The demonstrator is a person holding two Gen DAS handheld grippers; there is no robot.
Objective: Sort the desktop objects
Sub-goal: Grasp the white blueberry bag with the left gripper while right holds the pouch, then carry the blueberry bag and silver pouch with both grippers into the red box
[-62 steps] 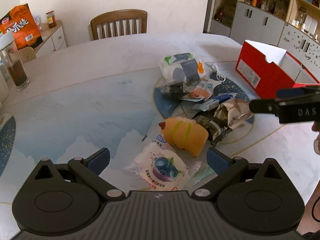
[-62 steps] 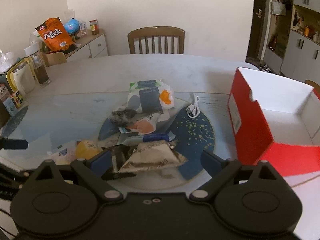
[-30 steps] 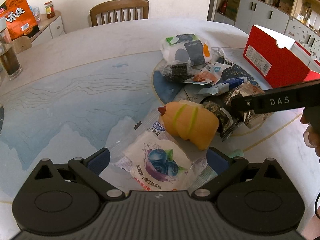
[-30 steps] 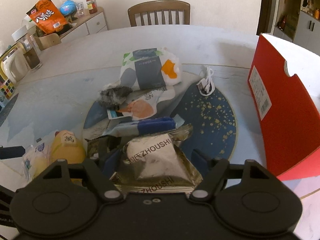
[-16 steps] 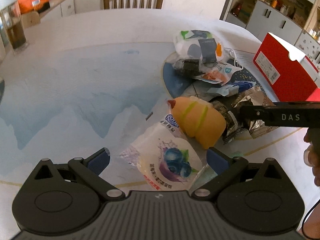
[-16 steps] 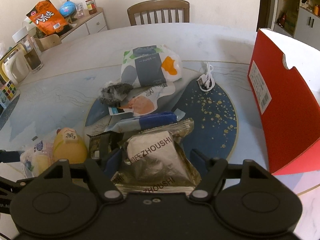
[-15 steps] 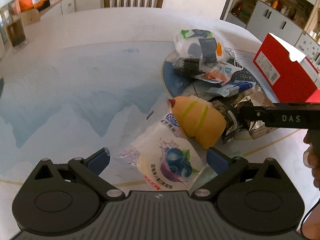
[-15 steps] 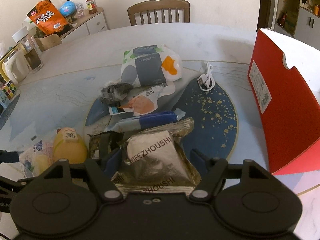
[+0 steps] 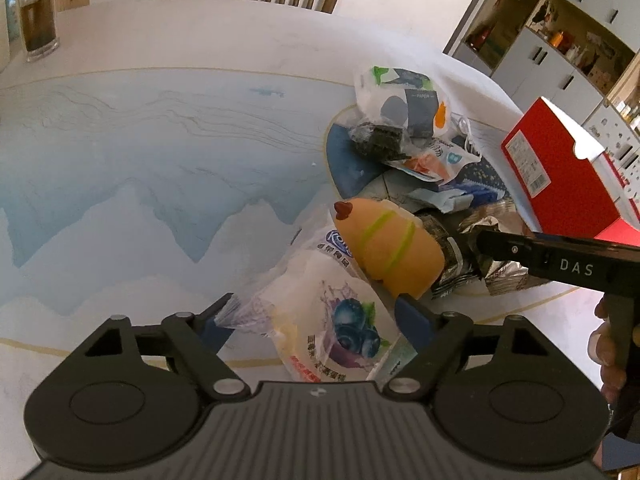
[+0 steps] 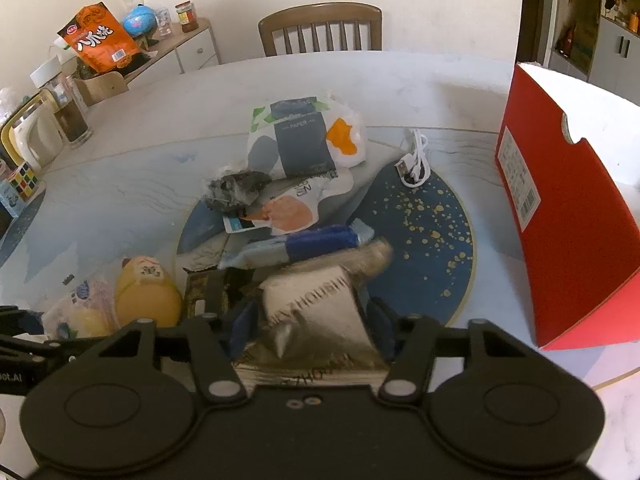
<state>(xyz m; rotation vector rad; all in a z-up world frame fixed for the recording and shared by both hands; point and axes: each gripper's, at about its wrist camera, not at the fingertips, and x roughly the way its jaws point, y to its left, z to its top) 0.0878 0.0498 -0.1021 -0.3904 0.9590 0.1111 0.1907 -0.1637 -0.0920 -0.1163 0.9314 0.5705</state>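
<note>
- The right gripper (image 10: 312, 320) now has its 2 blue pads pressed in against the silver foil packet (image 10: 316, 312), whose printed face reads upside down and blurred; half a second earlier it sat flat and upright between wider-set fingers, so the packet looks pinched and tipped, probably just leaving the table (image 10: 120, 208).
- The left gripper (image 9: 316, 320) has moved in over the blueberry snack bag (image 9: 340, 332): its fingers stand wide apart, 1 on each side of the bag, gripping nothing yet. A second ago the bag lay clear ahead of them.
- The yellow squeeze toy (image 9: 390, 250) lies at 1 o'clock from the left gripper, touching the bag's far edge and the dark wrapper (image 9: 452, 256) beside it.
- The red box (image 10: 560, 216) stands open at 2 o'clock from the right gripper, well apart from the pile; it is the likely place for the foil packet.
- Still unsorted on the blue mat (image 10: 424, 232): the blue wrapper (image 10: 316, 242) at 12 o'clock, touching the packet's far edge, the tissue pack (image 10: 308, 140), the orange-print pouch (image 10: 288, 208) and the white cable (image 10: 414, 164).
- Judged from this, 1 item is in hand and a 2nd is lined up; most of the sorting remains.
</note>
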